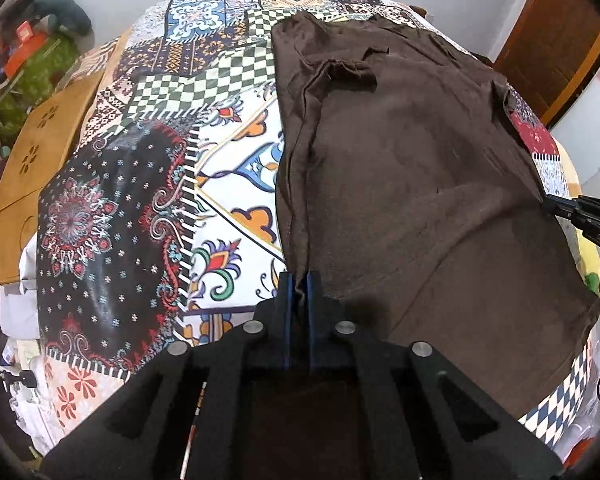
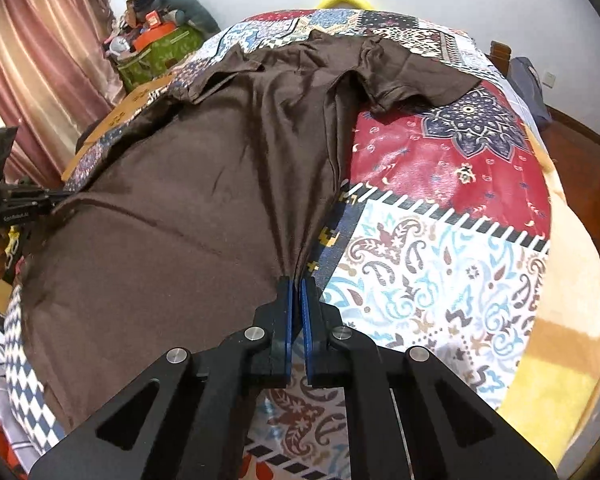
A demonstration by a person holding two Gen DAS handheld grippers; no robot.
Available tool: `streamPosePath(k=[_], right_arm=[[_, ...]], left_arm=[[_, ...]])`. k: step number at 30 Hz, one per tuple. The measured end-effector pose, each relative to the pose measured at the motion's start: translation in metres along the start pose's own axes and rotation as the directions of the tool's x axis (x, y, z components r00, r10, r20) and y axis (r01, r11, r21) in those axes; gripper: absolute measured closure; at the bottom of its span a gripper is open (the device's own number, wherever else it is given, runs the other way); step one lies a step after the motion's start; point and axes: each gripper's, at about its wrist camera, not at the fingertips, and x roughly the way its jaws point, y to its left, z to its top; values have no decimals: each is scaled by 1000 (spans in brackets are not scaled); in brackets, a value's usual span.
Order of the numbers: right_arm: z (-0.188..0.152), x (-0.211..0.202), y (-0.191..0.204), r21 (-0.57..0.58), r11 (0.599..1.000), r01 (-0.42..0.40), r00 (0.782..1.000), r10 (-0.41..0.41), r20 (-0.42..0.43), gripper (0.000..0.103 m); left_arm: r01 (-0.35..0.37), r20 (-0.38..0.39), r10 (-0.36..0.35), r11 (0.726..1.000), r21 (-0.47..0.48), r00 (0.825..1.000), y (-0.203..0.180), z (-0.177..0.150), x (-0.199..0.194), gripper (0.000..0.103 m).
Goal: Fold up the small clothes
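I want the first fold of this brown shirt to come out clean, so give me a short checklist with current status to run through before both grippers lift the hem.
1. Left gripper shut on the brown shirt at its bottom left corner: ok.
2. Right gripper shut on the shirt's bottom right corner: ok.
3. Only shirt fabric pinched, none of the patchwork bedspread: cannot tell.
4. Shirt body lying flat: not ok; creases fan out from both grips.
5. Sleeves spread out: the right sleeve lies out to the side, ok; the left sleeve is bunched up, not ok.
6. Bedspread beyond the collar free for the fold: ok.
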Motion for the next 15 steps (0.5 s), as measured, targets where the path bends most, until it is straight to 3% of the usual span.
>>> streamPosePath(k=[5, 7, 9, 12, 15], right_arm=[[22, -18, -16, 55, 998, 14, 998, -18, 67, 92], [37, -26, -31, 89, 996, 26, 993, -36, 115, 71], [50, -30, -45, 111, 992, 55, 986, -71, 151, 63], [69, -28, -64, 134, 987, 85, 979, -107, 173, 62], [87, -18, -85, 163, 981, 101, 976, -130, 175, 62]], left_arm=[[-44, 68, 45, 999, -11, 997, 8, 31, -15, 91], [-62, 101, 64, 998, -20, 993, 13, 51, -19, 78], [-86, 137, 88, 996, -20, 987, 16, 74, -18, 67], [-119, 182, 120, 993, -19, 976, 19, 111, -7, 53], [-126, 183, 127, 992, -21, 975, 20, 147, 16, 52]])
